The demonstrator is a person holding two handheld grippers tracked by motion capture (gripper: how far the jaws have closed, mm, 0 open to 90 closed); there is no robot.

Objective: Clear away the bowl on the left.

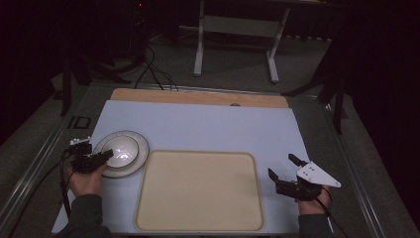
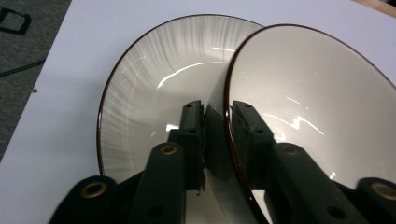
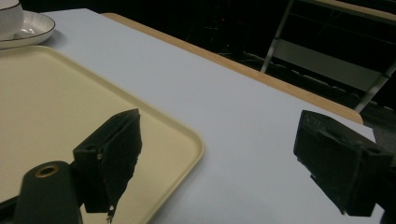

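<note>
1. High view: forearms come in nearest the camera. The left gripper [image 1: 97, 159] sits at the near-left rim of the bowl [image 1: 120, 150], which rests on a plate [image 1: 140, 148] just left of the beige tray [image 1: 199, 192]. The right gripper [image 1: 287, 174] hangs just right of the tray, well apart from the bowl, so the left hand is plainly the nearer one.

2. Left gripper view: black jaws straddle the bowl [image 2: 308, 107] wall, one pad outside and one inside, clamped on its dark rim. The bowl stands tilted against the plate [image 2: 154, 84] beneath, a detail lost from above. I judge that the coming lift goes up, then sideways to the tray.

3. Right gripper view: jaws stand wide apart, holding nothing, over the tray [image 3: 56, 107] corner; bowl [image 3: 9, 16] and plate [image 3: 28, 29] lie beyond the tray's far side.
</note>
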